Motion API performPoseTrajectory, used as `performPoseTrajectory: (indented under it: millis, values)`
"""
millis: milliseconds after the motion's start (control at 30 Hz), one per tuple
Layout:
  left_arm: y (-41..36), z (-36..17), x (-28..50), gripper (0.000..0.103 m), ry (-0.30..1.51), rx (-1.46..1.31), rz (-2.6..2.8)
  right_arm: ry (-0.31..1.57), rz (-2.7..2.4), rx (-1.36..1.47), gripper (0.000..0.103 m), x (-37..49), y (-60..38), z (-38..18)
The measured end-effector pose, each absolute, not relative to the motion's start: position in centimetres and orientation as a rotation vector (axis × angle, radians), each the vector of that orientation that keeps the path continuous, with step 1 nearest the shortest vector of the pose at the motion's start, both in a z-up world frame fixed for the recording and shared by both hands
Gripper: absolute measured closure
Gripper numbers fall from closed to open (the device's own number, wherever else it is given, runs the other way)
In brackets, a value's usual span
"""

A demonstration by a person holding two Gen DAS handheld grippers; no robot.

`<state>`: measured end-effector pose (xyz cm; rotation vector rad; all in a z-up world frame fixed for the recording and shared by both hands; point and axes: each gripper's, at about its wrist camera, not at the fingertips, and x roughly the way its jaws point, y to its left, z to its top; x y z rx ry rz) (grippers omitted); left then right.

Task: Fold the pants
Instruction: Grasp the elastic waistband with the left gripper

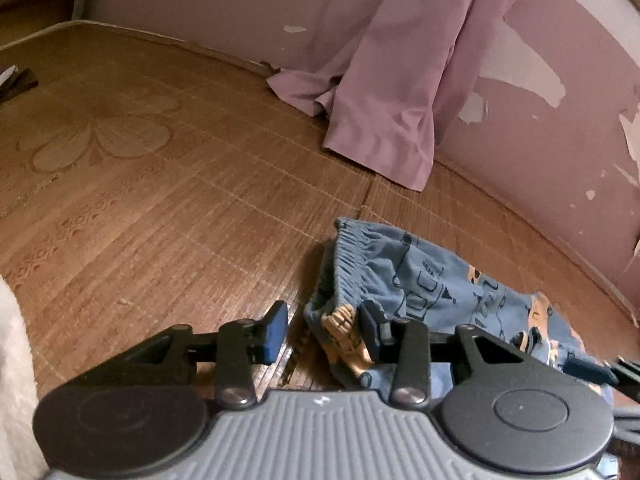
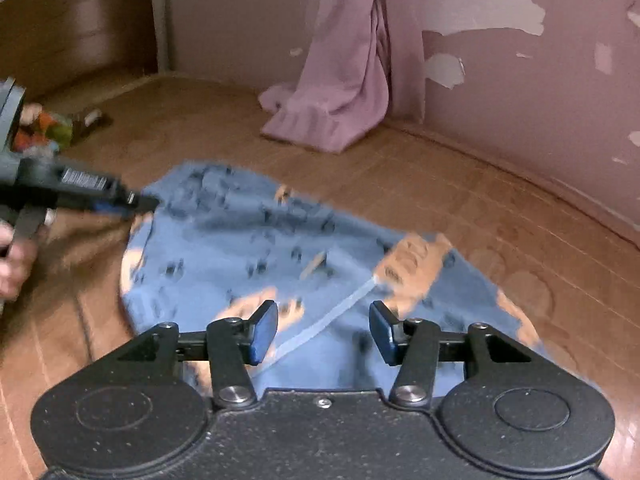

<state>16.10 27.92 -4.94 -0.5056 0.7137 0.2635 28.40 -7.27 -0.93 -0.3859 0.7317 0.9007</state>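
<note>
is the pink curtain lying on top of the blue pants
No, the pink curtain rests on the mat, apart from the blue pants.

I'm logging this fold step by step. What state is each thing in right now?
Blue pants: lying bunched on the mat, not folded flat.
Left hand-held gripper: open, at the waistband end.
Right hand-held gripper: open, over the pants.
Pink curtain: hanging, hem resting on the mat.
Woven mat: spread flat.
</note>
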Motion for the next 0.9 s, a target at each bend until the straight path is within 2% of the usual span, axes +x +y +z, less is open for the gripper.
performPoseTrajectory:
  millis: [67, 167, 300, 600, 733, 900]
  values:
    - [27.6, -4.9, 16.4, 0.058, 0.725, -0.488, 0.263, 0.735, 0.890, -0.430, 0.049, 26.9, -7.8, -1.0]
    - [26.6, -4.7, 17.2, 0.076, 0.769, -0.412, 0.256, 0.717, 0.860, -0.494, 0.049, 25.3, -8.0, -1.8]
    - [23.9, -4.0, 17.7, 0.085, 0.772, -0.219, 0.293, 0.678, 0.843, -0.523, 0.047, 24.6, -7.9, -2.1]
    - [15.2, -4.7, 17.5, 0.085, 0.716, 0.346, 0.306, 0.614, 0.823, -0.558, 0.042, 24.0, -7.9, -2.5]
    - [14.3, -5.1, 17.9, 0.084, 0.709, 0.413, 0.311, 0.610, 0.822, -0.555, 0.042, 24.0, -7.8, -2.6]
    - [15.3, -5.2, 18.6, 0.078, 0.743, 0.358, 0.328, 0.605, 0.821, -0.554, 0.042, 23.9, -7.9, -2.6]
